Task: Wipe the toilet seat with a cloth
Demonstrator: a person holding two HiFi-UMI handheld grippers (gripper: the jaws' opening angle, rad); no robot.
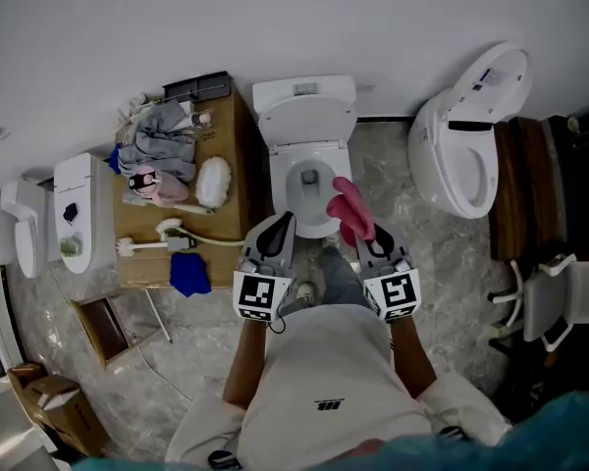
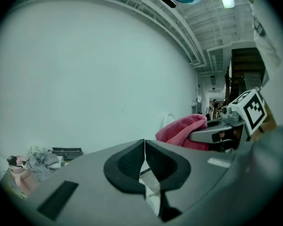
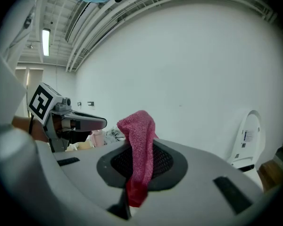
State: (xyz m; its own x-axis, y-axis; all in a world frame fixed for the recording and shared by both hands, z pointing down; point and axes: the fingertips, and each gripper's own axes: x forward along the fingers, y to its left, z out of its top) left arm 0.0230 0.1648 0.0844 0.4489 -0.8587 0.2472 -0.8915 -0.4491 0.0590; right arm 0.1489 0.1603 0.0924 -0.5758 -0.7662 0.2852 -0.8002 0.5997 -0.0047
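Person: a white shirt point(image 1: 319, 381) fills the near edge of the head view, and both forearms reach out toward the toilet.
Left gripper point(image 1: 278, 226): the jaws are pressed together with nothing between them. It is held over the floor point(image 1: 442, 263), just near of the bowl's left side.
Right gripper point(image 1: 366, 235): it is clamped on the pink cloth point(image 1: 351, 209), which sticks up out of the jaws and flops over.
Cloth position: from above it lies over the near-right edge of the toilet seat point(image 1: 278, 180).
Toilet: the lid point(image 1: 307, 121) stands up against the tank point(image 1: 304, 94), so the seat ring and bowl point(image 1: 312, 180) are exposed.
Contact: this is hard to judge from above. Both gripper views face the far wall point(image 3: 193, 55) rather than down, so the cloth probably hangs above the seat and not on it.
Done: the cloth is in hand and has been brought to the toilet.
Left: by my reckoning, the whole wipe round the ring. No part of the seat looks worked.
Aside: a wooden table point(image 1: 231, 145) at the left carries rags and a brush. A second toilet point(image 1: 466, 135) stands far right. Both are well apart from the grippers.
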